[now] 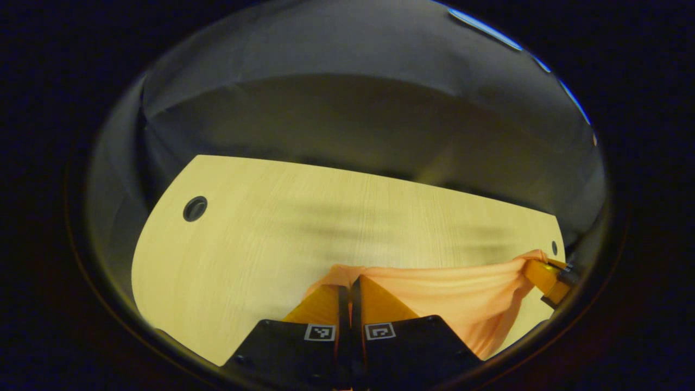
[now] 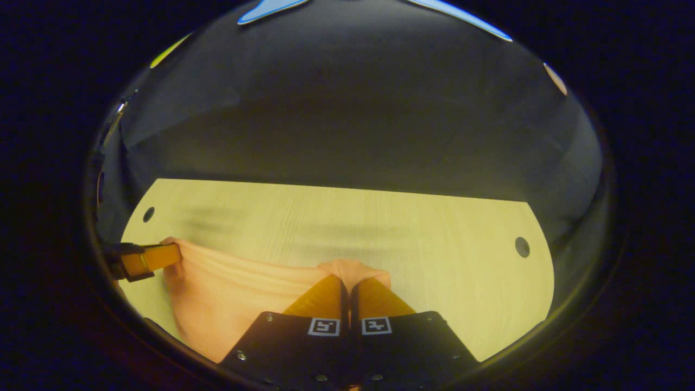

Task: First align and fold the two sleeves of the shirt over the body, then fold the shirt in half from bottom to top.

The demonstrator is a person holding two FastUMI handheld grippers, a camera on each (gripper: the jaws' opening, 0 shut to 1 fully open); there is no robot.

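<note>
Both hand-held grippers, left (image 1: 350, 285) and right (image 2: 347, 285), pinch the soft peach fabric shirt (image 1: 461, 296) above the pale wooden table (image 1: 244, 244). Its edge stretches taut between them, apparently raised for folding.

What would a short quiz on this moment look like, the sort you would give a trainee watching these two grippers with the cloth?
1. True or false: the shirt lies flat and untouched on the table.
2. How do the fingers of the left gripper stand?
A. wide apart, above bare wood
B. closed together on the shirt's edge
C. around a cup
3. Fill in: in the right gripper view, the cloth hangs stretched between the right gripper and the other ____.

Key
1. False: both grippers pinch an edge, and the cloth sags between them.
2. B
3. gripper
</note>
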